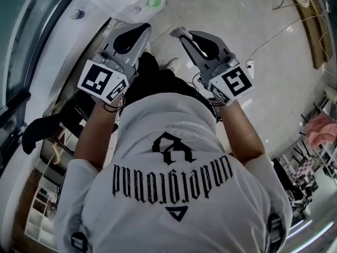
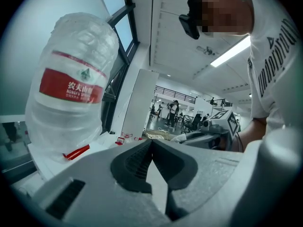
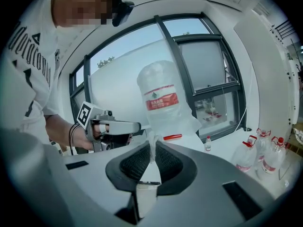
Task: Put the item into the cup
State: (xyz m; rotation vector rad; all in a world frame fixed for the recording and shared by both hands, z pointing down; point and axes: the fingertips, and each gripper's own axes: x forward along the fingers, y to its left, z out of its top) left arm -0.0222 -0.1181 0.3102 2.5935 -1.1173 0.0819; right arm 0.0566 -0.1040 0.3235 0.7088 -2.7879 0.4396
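Observation:
Both grippers are held up in front of the person's chest, well above the floor. My left gripper (image 1: pixel 143 29) is shut, its dark pads meeting with nothing between them (image 2: pixel 151 142). My right gripper (image 1: pixel 182 34) is shut on a small thin whitish item (image 1: pixel 178 31), which sticks out from between the pads (image 3: pixel 151 140) in the right gripper view. A small round green cup-like thing (image 1: pixel 154 2) stands on a white surface at the top of the head view, beyond both grippers. No other cup shows.
A large upturned water jug with a red label (image 2: pixel 71 93) (image 3: pixel 161 98) stands on a white dispenser close in front of the grippers. Several small water bottles (image 3: pixel 265 157) sit on a white ledge at right. A cable (image 1: pixel 274 33) runs across the pale floor.

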